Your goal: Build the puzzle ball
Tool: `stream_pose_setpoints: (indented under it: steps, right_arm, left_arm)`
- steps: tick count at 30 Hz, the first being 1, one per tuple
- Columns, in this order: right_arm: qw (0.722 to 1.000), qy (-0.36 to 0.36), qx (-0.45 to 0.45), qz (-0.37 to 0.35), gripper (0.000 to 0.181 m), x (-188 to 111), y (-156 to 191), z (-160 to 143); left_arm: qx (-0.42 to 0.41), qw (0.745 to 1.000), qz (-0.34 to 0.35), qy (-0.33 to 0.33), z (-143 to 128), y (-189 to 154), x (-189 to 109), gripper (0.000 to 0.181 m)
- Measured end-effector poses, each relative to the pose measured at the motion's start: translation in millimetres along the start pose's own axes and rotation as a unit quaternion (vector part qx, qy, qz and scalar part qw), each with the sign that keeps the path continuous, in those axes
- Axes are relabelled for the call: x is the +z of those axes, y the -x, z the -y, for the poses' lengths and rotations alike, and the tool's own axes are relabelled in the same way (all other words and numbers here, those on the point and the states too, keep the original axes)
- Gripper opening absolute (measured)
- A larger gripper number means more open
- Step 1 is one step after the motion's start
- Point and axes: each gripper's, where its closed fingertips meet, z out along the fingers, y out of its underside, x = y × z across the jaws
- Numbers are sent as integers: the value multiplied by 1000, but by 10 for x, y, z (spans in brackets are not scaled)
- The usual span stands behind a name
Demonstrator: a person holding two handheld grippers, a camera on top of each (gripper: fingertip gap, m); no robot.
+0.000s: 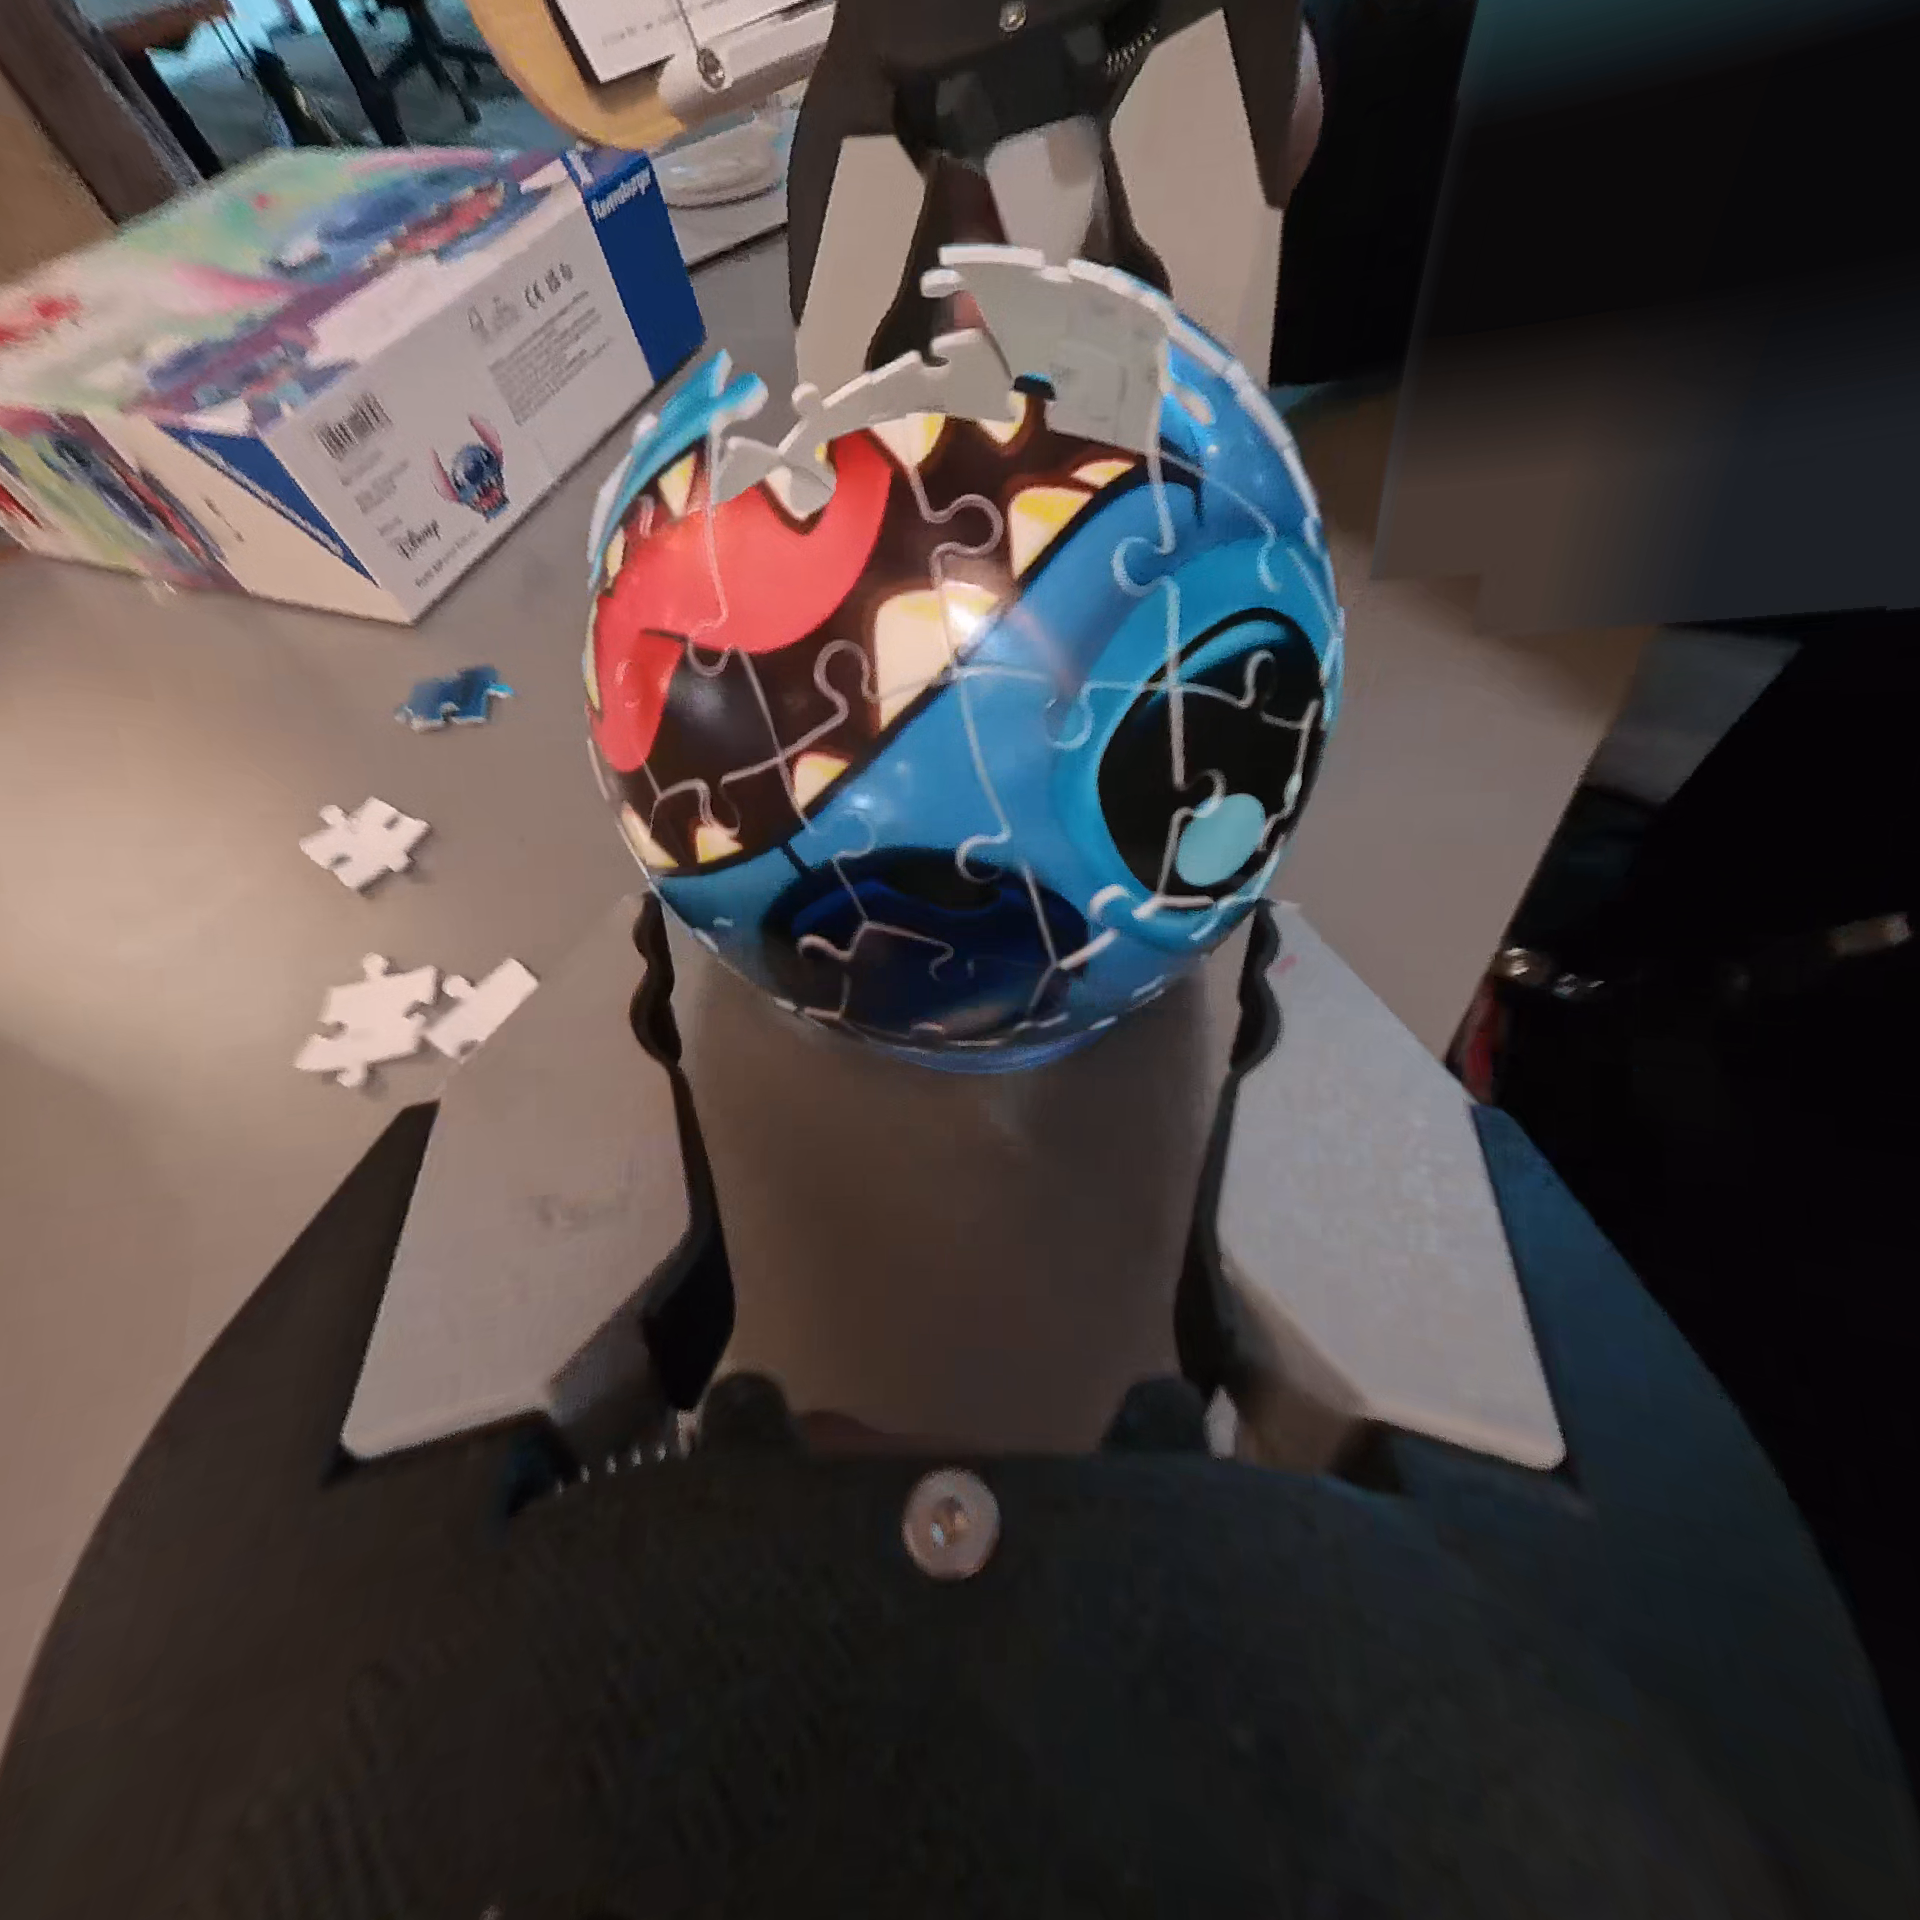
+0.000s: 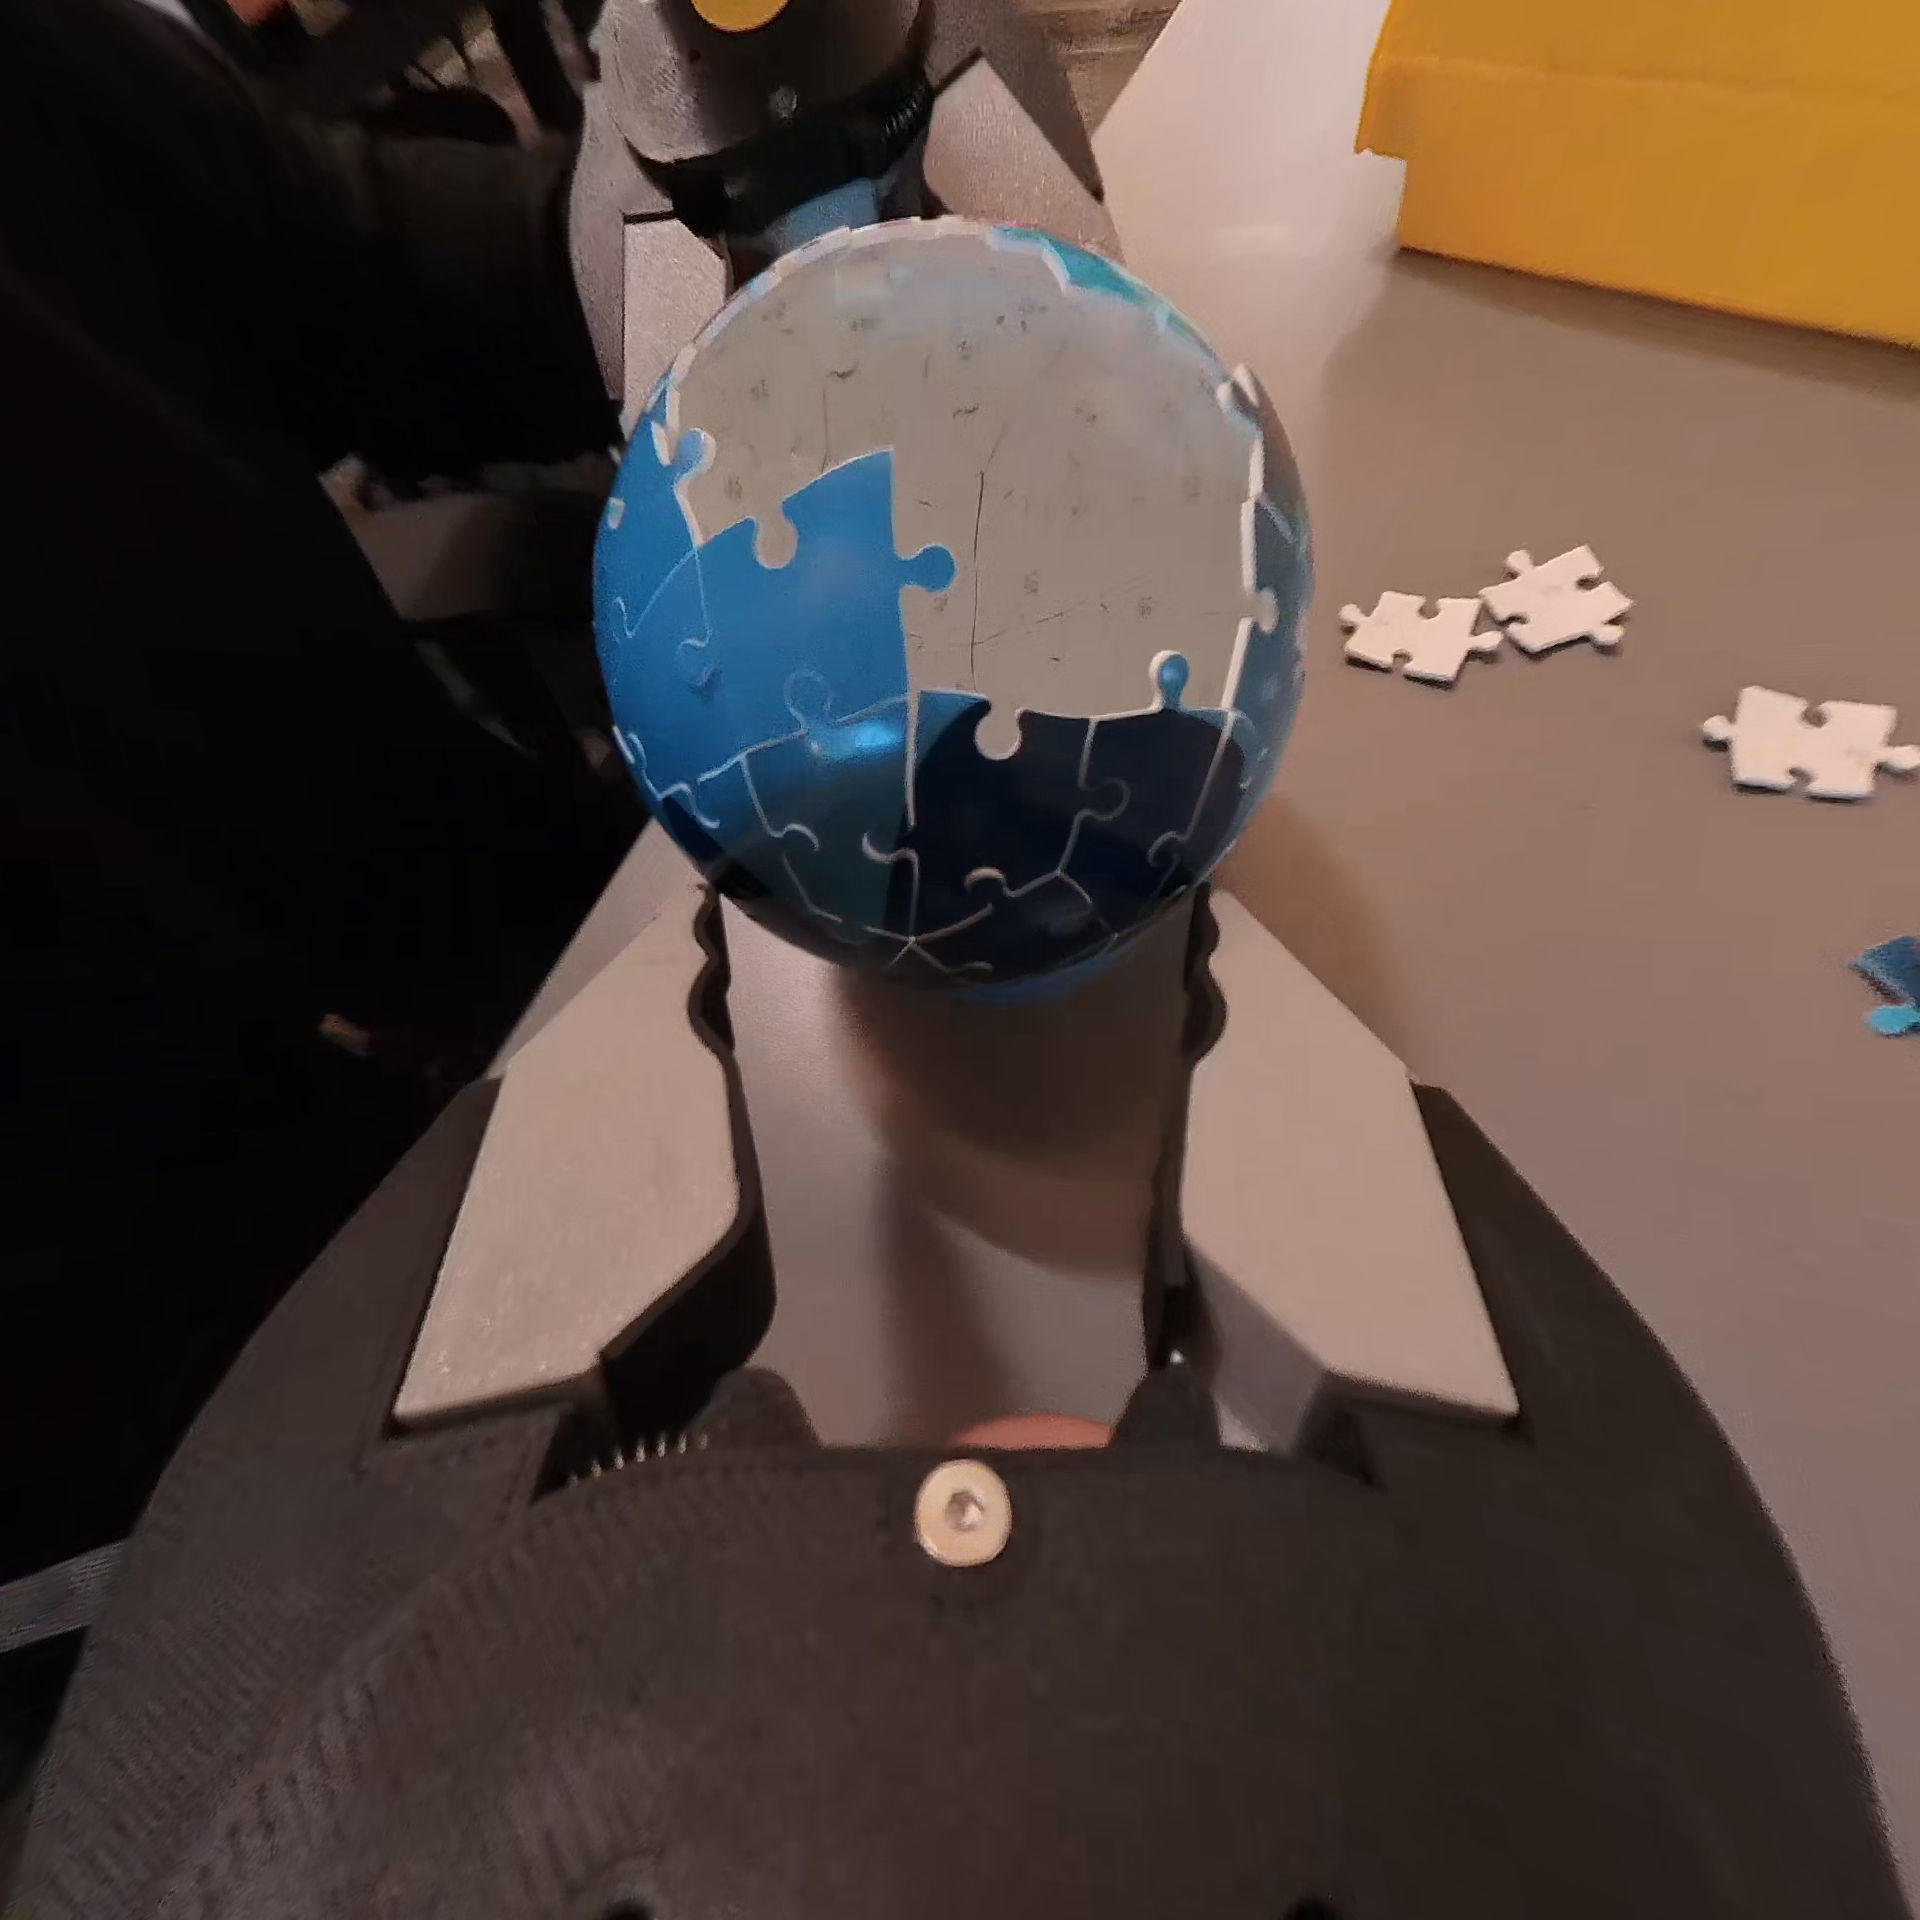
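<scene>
The puzzle ball point(image 1: 966, 675) is a mostly built sphere, blue with a red and black mouth pattern, held above the grey table. Its far top is open, and the pale backs of pieces show at the rim. In the right wrist view the ball point(image 2: 790, 665) shows a large gap with the grey inner side visible through it. My left gripper point(image 1: 953, 925) is closed on the ball's near end. My right gripper point(image 2: 956, 914) is closed on the opposite end and shows behind the ball in the left wrist view point(image 1: 1039, 208). Loose pieces lie on the table.
Two white face-down pieces point(image 1: 364, 842) point(image 1: 416, 1008) and a blue piece point(image 1: 452, 696) lie left of the ball. The puzzle box point(image 1: 364, 395) stands at the far left. In the right wrist view, white pieces point(image 2: 1486, 613) point(image 2: 1808, 743) and a yellow box point(image 2: 1662, 156) are on the right.
</scene>
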Motion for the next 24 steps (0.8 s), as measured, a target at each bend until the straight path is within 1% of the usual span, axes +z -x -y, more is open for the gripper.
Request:
stream_pose_setpoints:
  steps: [3,5,6,8,9,10,11,13,15,16,18,20,24]
  right_arm:
    - [999,0,-33,-33,85,-14,-11,-9]
    - [998,-6,-38,-44,82,-49,-23,-10]
    - [998,-6,-32,-45,81,-75,-37,-21]
    - [999,-20,-5,-33,82,-130,-48,-14]
    - [999,-33,17,-18,83,-149,-35,9]
    - [998,-43,43,2,87,-155,-19,27]
    - [996,-50,70,27,94,-146,1,38]
    - [991,-62,101,67,101,-102,26,70]
    - [990,-60,103,74,102,-26,-12,71]
    - [990,-55,102,74,101,11,-29,61]
    - [990,-50,100,90,101,60,10,76]
    - [992,-46,85,80,104,84,16,84]
    - [999,-42,11,24,104,83,-2,92]
  left_arm:
    - [62,998,22,6,-8,33,-13,105]
    - [74,996,40,14,-45,64,-40,103]
    - [56,998,37,15,-56,55,-55,103]
    - [-14,1000,-10,9,-44,-69,-91,104]
    - [-47,998,-29,0,-11,-109,-116,108]
    - [-74,997,-35,-7,22,-100,-139,107]
    - [-100,994,-42,-11,57,-89,-155,107]
    - [-156,986,-65,-8,116,-76,-158,109]
    - [-194,978,-75,0,146,-28,-131,109]
    - [-202,976,-83,3,148,-25,-114,106]
    - [-206,974,-90,11,125,-30,-70,107]
    - [-188,979,-82,8,123,-37,-52,109]
    - [-87,995,-43,10,95,-20,-39,108]
